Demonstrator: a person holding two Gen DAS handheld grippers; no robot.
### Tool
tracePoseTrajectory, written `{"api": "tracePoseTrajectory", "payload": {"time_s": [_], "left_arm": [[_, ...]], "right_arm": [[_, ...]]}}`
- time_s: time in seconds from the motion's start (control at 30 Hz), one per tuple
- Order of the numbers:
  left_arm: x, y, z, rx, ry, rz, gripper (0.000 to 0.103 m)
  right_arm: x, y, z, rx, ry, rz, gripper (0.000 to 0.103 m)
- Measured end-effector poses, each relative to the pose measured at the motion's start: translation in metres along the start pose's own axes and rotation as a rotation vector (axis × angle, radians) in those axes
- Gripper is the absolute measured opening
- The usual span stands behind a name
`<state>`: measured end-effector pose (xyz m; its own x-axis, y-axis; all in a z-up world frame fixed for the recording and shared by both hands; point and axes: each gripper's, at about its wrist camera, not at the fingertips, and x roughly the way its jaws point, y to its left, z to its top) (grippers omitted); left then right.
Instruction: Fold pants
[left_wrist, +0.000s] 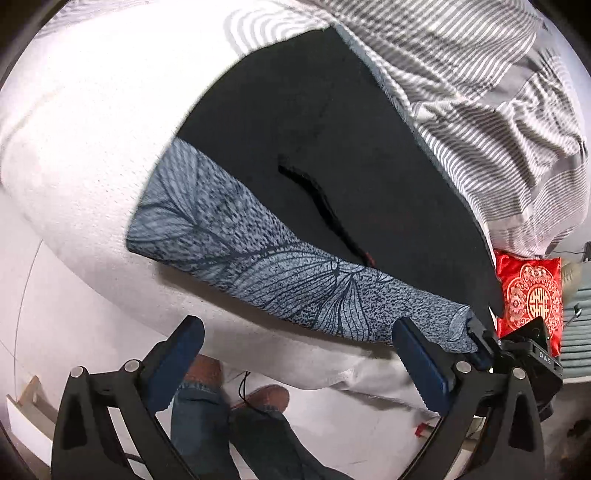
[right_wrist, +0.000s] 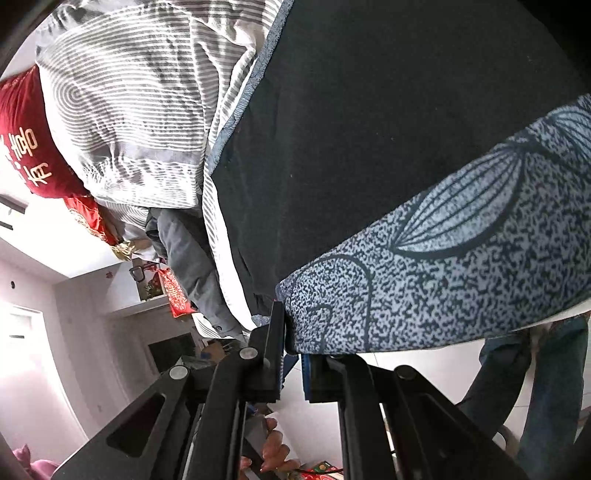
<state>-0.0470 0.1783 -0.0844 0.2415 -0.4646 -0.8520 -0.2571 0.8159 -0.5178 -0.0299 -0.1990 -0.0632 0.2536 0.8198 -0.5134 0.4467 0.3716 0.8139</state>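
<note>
Black pants (left_wrist: 314, 129) lie spread on the white bed, with a blue-grey leaf-patterned band (left_wrist: 258, 258) along their near edge and a dark drawstring (left_wrist: 321, 206) on top. My left gripper (left_wrist: 299, 356) hangs open and wide just off the bed's edge, below the band, with nothing between its fingers. My right gripper (left_wrist: 480, 343) holds the band's right end. In the right wrist view the right gripper (right_wrist: 290, 332) is shut on the corner of the patterned band (right_wrist: 461, 277), and the black fabric (right_wrist: 369, 129) stretches away beyond it.
A grey striped duvet (left_wrist: 480, 92) is bunched against the pants' far side. A red embroidered cushion (left_wrist: 532, 299) lies at the bed's right end. The white mattress (left_wrist: 92, 166) extends left. A person's jeans and brown shoes (left_wrist: 207, 373) stand on the floor below.
</note>
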Motion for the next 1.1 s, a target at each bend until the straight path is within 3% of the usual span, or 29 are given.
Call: {"api": "tracePoseTrajectory", "payload": {"time_s": [0.27, 0.33, 0.4, 0.47, 0.5, 0.8, 0.97, 1.1], "left_arm": [[0.016, -0.002, 0.013, -0.033, -0.021, -0.090, 0.101], [0.016, -0.003, 0.019, -0.033, -0.031, -0.109, 0.082], [0.014, -0.006, 0.025, -0.027, -0.029, -0.103, 0.049], [0.009, -0.012, 0.032, -0.002, -0.035, -0.073, 0.034], [0.005, -0.015, 0.035, 0.014, -0.039, -0.064, 0.032], [-0.023, -0.066, 0.081, 0.140, -0.083, -0.040, 0.032], [-0.031, -0.113, 0.130, 0.214, -0.117, -0.011, 0.032], [-0.011, -0.142, 0.176, 0.232, -0.106, 0.035, 0.032]], "right_arm": [[-0.005, -0.002, -0.002, -0.015, -0.002, 0.016, 0.008], [-0.006, -0.002, -0.003, -0.019, -0.004, 0.010, 0.008], [-0.007, 0.001, -0.004, -0.025, -0.008, -0.009, 0.008], [-0.010, 0.009, -0.005, -0.043, -0.020, -0.031, 0.008], [-0.011, 0.014, -0.004, -0.058, -0.025, -0.045, 0.007], [-0.027, 0.072, 0.030, -0.163, -0.095, -0.066, 0.007], [-0.030, 0.109, 0.075, -0.224, -0.095, -0.085, 0.007], [-0.021, 0.118, 0.118, -0.213, -0.053, -0.110, 0.006]]}}
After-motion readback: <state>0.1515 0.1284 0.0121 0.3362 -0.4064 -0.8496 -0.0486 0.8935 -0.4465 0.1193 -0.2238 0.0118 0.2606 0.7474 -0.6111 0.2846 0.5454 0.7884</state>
